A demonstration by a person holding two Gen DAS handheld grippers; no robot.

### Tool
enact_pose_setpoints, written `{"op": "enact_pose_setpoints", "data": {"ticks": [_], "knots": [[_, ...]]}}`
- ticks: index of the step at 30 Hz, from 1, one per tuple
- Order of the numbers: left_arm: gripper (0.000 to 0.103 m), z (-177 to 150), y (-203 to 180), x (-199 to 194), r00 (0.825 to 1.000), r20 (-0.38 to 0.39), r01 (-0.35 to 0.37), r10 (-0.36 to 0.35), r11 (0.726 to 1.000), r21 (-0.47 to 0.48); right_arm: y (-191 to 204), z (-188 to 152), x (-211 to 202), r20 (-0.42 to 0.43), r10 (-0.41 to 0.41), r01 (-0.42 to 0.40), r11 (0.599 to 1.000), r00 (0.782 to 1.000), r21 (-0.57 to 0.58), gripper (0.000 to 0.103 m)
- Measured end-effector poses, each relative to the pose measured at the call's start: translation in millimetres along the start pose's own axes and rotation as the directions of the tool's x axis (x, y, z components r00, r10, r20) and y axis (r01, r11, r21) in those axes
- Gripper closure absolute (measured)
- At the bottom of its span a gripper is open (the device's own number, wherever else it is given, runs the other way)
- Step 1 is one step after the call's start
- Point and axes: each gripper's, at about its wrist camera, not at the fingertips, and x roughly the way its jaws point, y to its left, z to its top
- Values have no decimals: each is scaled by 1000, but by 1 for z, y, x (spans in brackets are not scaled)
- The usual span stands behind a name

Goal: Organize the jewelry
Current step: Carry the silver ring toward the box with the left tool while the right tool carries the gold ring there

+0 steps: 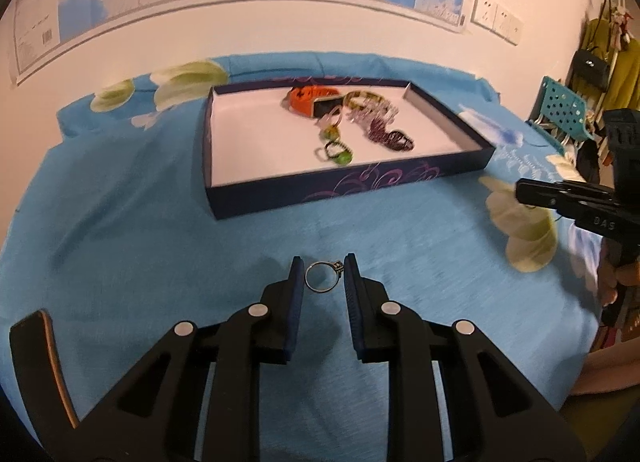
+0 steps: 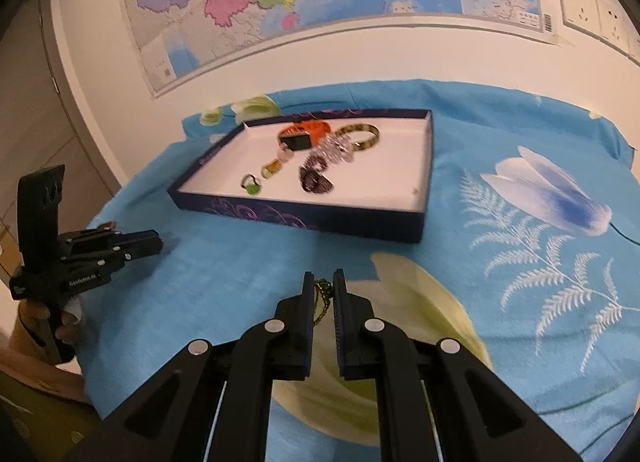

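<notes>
A thin silver ring (image 1: 322,276) with a small stone sits between the pads of my left gripper (image 1: 323,262), which is shut on it low over the blue cloth, in front of the tray. My right gripper (image 2: 323,276) is shut on a small dark greenish chain (image 2: 323,296) that hangs between its fingers over the cloth. The dark blue tray (image 1: 320,191) (image 2: 300,217) with a white floor lies beyond both. It holds an orange watch (image 1: 308,97) (image 2: 304,133), a striped bangle (image 1: 362,97), a dark beaded bracelet (image 1: 390,137) and green rings (image 1: 338,153).
A blue floral cloth (image 2: 520,262) covers the table. A map (image 2: 280,1) and wall sockets (image 2: 592,9) are on the wall behind. A teal basket (image 1: 564,109) and hanging clothes stand at the far right. The other gripper shows at each view's edge (image 1: 560,197) (image 2: 132,244).
</notes>
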Motion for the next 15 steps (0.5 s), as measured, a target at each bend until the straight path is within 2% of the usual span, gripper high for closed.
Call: {"op": "enact_pose_setpoints", "data": {"ticks": [15], "knots": [[82, 36, -14, -13, 992, 113, 53, -56, 998, 36, 12, 34, 11, 48, 98, -97, 995, 994, -12, 95]]}}
